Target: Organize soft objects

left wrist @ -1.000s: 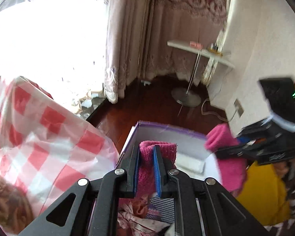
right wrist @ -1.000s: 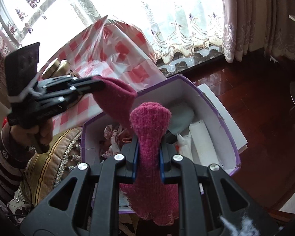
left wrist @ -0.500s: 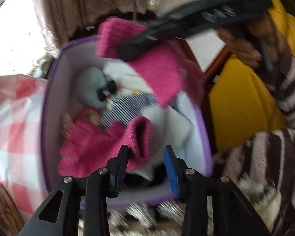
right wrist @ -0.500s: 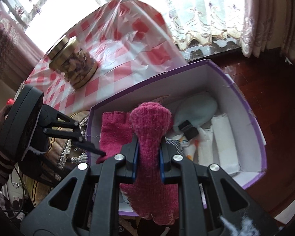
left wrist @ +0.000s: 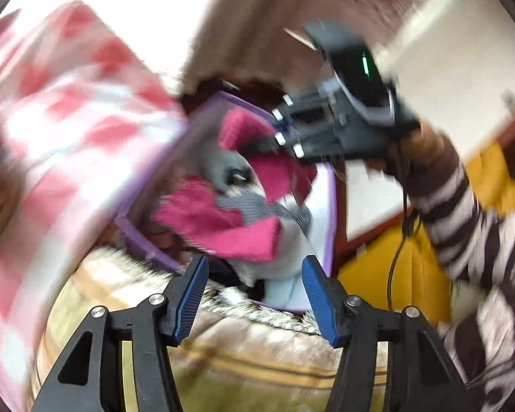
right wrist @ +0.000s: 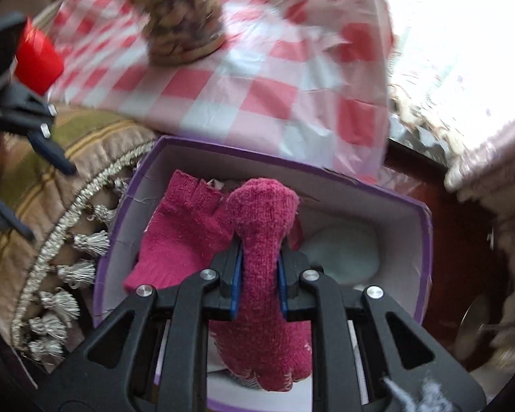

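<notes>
A purple-rimmed white box holds soft things. A pink knit glove lies inside at its left. My right gripper is shut on a second pink knit glove and holds it over the box. In the blurred left wrist view my left gripper is open and empty, just off the box's near rim. The released pink glove lies in the box there, and the right gripper with its glove hangs above it. The left gripper's fingers show at the left edge.
A red-and-white checked cloth covers a table behind the box, with a jar of nuts and a red item on it. A fringed striped cushion lies left of the box. A grey soft toy and striped fabric lie inside.
My left gripper let go of its pink glove into the box, opened wide and pulled back. My right gripper moved lower over the box, still holding its glove.
</notes>
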{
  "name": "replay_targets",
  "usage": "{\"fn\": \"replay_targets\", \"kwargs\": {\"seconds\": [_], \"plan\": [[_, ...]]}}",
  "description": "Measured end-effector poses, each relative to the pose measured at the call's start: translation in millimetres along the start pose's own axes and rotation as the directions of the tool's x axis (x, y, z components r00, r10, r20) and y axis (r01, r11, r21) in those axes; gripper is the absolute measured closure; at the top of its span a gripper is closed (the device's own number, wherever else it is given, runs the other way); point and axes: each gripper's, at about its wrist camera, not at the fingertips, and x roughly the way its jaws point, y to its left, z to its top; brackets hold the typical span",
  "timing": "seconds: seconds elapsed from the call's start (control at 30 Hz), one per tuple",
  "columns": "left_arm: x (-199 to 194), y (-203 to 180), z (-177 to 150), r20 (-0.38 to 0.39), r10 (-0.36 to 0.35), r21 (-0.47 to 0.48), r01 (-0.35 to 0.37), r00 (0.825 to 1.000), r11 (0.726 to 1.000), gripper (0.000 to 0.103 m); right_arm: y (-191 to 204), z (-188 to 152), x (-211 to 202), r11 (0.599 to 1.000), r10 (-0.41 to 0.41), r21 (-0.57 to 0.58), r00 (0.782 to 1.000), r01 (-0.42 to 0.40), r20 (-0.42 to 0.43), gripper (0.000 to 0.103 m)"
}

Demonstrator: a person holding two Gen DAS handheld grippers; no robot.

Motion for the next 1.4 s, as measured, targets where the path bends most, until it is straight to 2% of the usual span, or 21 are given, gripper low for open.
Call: {"fn": "replay_targets", "kwargs": {"seconds": [0.13, 0.17, 0.2, 0.23, 0.27, 0.37, 0.43, 0.47, 0.57, 0.7, 0.77, 0.87, 1.0, 1.07, 1.13, 1.27, 1.33, 1.4], "plan": [[-21.9, 6.5, -20.7, 0.075, 0.084, -0.131, -0.074, 0.994, 0.989, 0.045, 39.1, 2.3, 33.7, 0.981, 0.065, -0.177, 0.995, -0.077, -0.073, 0.081], [-26.6, 5.7, -25.6, 0.090, 0.093, -0.156, -0.078, 0.992, 0.985, 0.045, 50.3, -0.7, 43.1, 0.972, 0.083, -0.210, 0.993, -0.100, -0.088, 0.077], [-31.5, 6.1, -32.2, 0.106, 0.102, -0.188, -0.080, 0.989, 0.979, 0.045, 59.1, -4.0, 53.6, 0.965, 0.106, -0.227, 0.988, -0.128, -0.108, 0.072], [-35.2, 5.4, -38.9, 0.122, 0.110, -0.219, -0.081, 0.986, 0.972, 0.045, 65.3, -7.8, 65.9, 0.962, 0.117, -0.230, 0.985, -0.145, -0.130, 0.059], [-35.9, 5.6, -43.6, 0.134, 0.118, -0.245, -0.083, 0.984, 0.966, 0.045, 68.8, -11.2, 76.4, 0.962, 0.118, -0.227, 0.983, -0.149, -0.144, 0.051], [-39.4, 1.2, -55.6, 0.156, 0.150, -0.306, -0.097, 0.976, 0.947, 0.044, 69.4, -19.3, 93.8, 0.972, 0.124, -0.180, 0.978, -0.154, -0.167, 0.048], [-40.4, -3.3, -58.3, 0.169, 0.185, -0.319, -0.124, 0.968, 0.940, 0.042, 58.0, -20.8, 85.5, 0.984, 0.143, -0.089, 0.980, -0.156, -0.140, 0.039], [-41.2, -7.3, -59.5, 0.175, 0.197, -0.325, -0.132, 0.965, 0.936, 0.037, 50.4, -22.2, 77.6, 0.987, 0.148, -0.039, 0.982, -0.153, -0.117, 0.032], [-30.9, -12.1, -57.7, 0.187, 0.215, -0.347, -0.141, 0.958, 0.927, 0.025, 29.9, -31.0, 43.7, 0.990, 0.106, 0.092, 0.994, -0.103, -0.022, 0.022], [-12.9, -29.5, -51.3, 0.162, 0.227, -0.280, -0.175, 0.960, 0.944, 0.021, 5.9, -54.9, -2.8, 0.956, 0.007, 0.292, 0.997, -0.029, 0.076, 0.019], [-7.3, -38.3, -48.8, 0.135, 0.266, -0.251, -0.227, 0.954, 0.941, 0.018, -4.2, -75.2, -22.4, 0.910, -0.026, 0.415, 0.994, -0.021, 0.108, 0.018], [1.1, -39.3, -45.3, 0.100, 0.289, -0.261, -0.255, 0.952, 0.931, 0.013, -3.8, -101.8, -40.7, 0.841, -0.061, 0.541, 0.991, -0.011, 0.115, 0.018], [14.5, -45.2, -38.8, 0.047, 0.322, -0.235, -0.303, 0.945, 0.923, 0.004, 9.5, -123.3, -62.1, 0.793, -0.093, 0.609, 0.989, 0.003, 0.116, 0.018], [14.6, -51.9, -38.6, 0.039, 0.346, -0.231, -0.329, 0.937, 0.916, 0.001, 18.8, -134.0, -74.0, 0.753, -0.119, 0.658, 0.985, 0.006, 0.127, 0.018], [18.4, -54.6, -37.1, 0.036, 0.336, -0.218, -0.320, 0.941, 0.922, 0.000, 28.9, -139.4, -76.7, 0.719, -0.145, 0.695, 0.981, 0.018, 0.125, 0.018], [26.7, -53.5, -31.5, 0.014, 0.354, -0.231, -0.341, 0.935, 0.911, 0.000, 41.2, -145.0, -82.1, 0.693, -0.234, 0.717, 0.965, 0.080, 0.119, 0.018], [30.6, -48.0, -30.5, 0.014, 0.337, -0.250, -0.323, 0.941, 0.913, 0.000, 40.3, -144.7, -80.3, 0.674, -0.237, 0.735, 0.964, 0.078, 0.116, 0.018], [33.1, -43.6, -31.8, 0.017, 0.323, -0.268, -0.307, 0.946, 0.913, 0.000, 39.9, -140.6, -76.7, 0.674, -0.222, 0.736, 0.967, 0.062, 0.122, 0.018]]}}
